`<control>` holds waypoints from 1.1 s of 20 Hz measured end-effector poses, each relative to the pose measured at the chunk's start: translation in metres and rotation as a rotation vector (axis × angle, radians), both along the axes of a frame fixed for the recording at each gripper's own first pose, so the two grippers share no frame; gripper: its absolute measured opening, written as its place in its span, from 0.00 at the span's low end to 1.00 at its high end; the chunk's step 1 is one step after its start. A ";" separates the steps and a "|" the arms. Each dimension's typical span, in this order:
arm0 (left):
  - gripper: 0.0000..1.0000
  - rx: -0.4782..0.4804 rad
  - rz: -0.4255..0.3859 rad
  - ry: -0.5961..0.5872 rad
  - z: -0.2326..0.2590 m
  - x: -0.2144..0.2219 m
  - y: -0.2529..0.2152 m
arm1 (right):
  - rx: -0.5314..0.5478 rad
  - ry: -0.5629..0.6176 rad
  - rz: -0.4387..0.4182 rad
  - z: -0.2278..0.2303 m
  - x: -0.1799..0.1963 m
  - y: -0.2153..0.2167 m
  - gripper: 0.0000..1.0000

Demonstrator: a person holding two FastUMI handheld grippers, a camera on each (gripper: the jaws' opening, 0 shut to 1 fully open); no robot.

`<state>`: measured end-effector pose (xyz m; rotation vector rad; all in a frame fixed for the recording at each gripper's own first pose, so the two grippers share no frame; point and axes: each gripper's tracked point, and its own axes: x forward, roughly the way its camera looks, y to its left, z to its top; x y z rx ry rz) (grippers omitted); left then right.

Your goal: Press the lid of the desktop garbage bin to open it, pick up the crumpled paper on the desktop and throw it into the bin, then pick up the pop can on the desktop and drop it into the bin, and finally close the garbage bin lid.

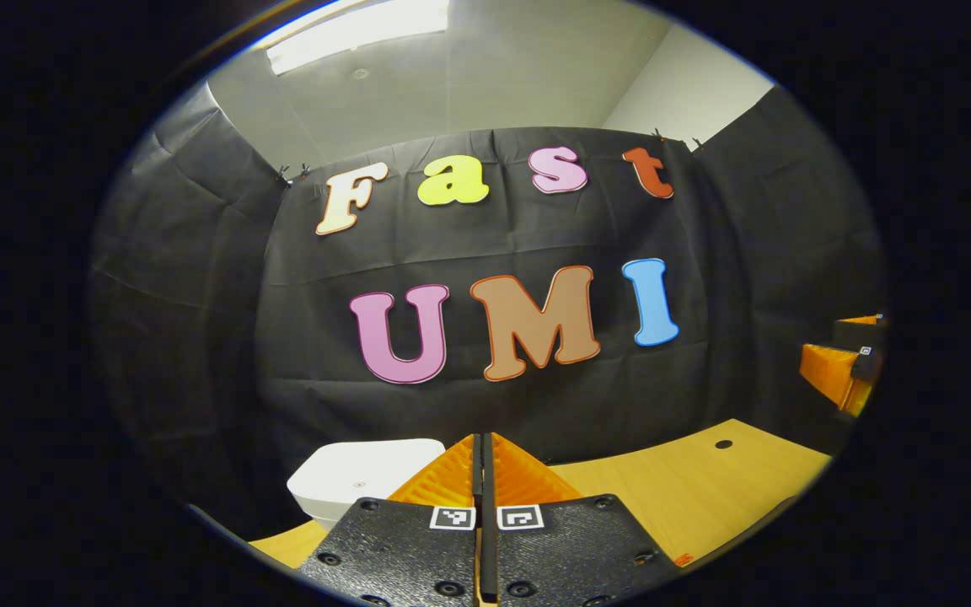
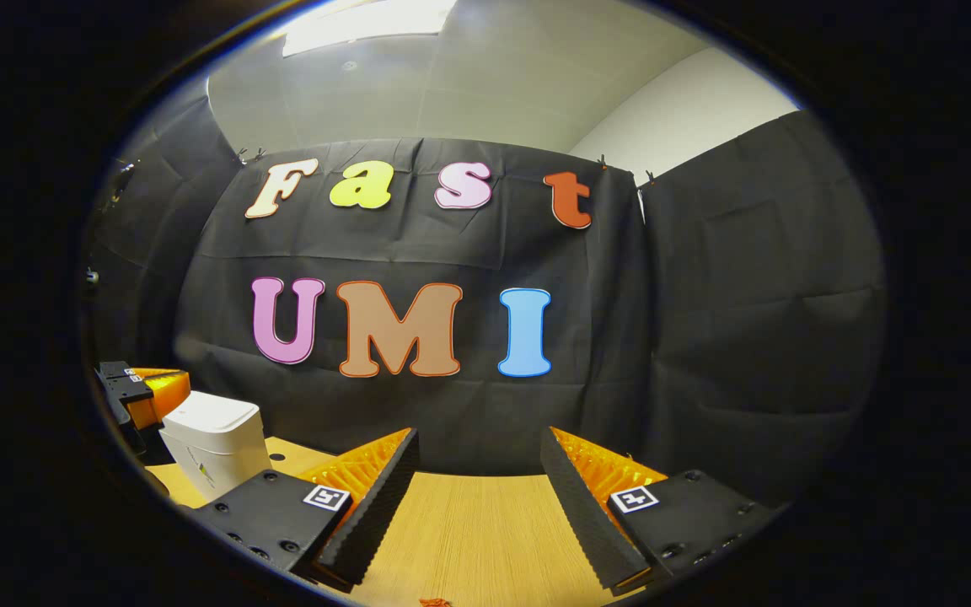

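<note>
1. We locate the bin (image 2: 214,438) at about 8 o'clock in the right gripper view, standing on the worktop (image 2: 469,523) with its white lid (image 1: 367,472) down; in the left gripper view the lid sits at about 7 o'clock, just beyond and beside the left gripper (image 1: 483,455).
2. We judge the step in hand to be pressing the lid to open it, since the lid appears closed.
3. To do it well, we lower the closed fingertips squarely onto the lid's top face, press straight down without sliding, then lift clear so the lid can spring up.
4. The left gripper's fingers are pressed together with nothing between them; they appear just short of the lid, though we cannot tell whether they touch it.
5. The right gripper (image 2: 477,472) has its fingers spread wide over bare worktop, holding nothing.
6. The left gripper also shows at 9 o'clock in the right gripper view, behind the bin.
</note>
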<state>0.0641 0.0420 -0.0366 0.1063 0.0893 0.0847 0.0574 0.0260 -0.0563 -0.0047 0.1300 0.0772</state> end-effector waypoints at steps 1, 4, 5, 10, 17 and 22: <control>0.00 0.008 0.020 -0.002 0.000 0.003 0.009 | -0.001 0.001 -0.002 -0.001 0.000 0.000 0.96; 0.00 0.028 0.079 0.013 -0.007 0.014 0.037 | 0.000 0.011 -0.013 -0.003 -0.001 -0.002 0.96; 0.00 0.035 0.102 0.025 -0.012 0.018 0.048 | -0.002 0.012 -0.017 -0.004 -0.001 -0.002 0.96; 0.00 0.002 0.182 0.089 -0.039 0.031 0.089 | -0.017 0.024 -0.030 -0.008 -0.003 -0.002 0.96; 0.00 -0.045 0.252 0.188 -0.088 0.040 0.125 | -0.038 0.050 -0.047 -0.014 -0.009 -0.001 0.96; 0.00 -0.098 0.252 0.256 -0.119 0.034 0.129 | -0.056 0.057 -0.050 -0.015 -0.012 0.000 0.96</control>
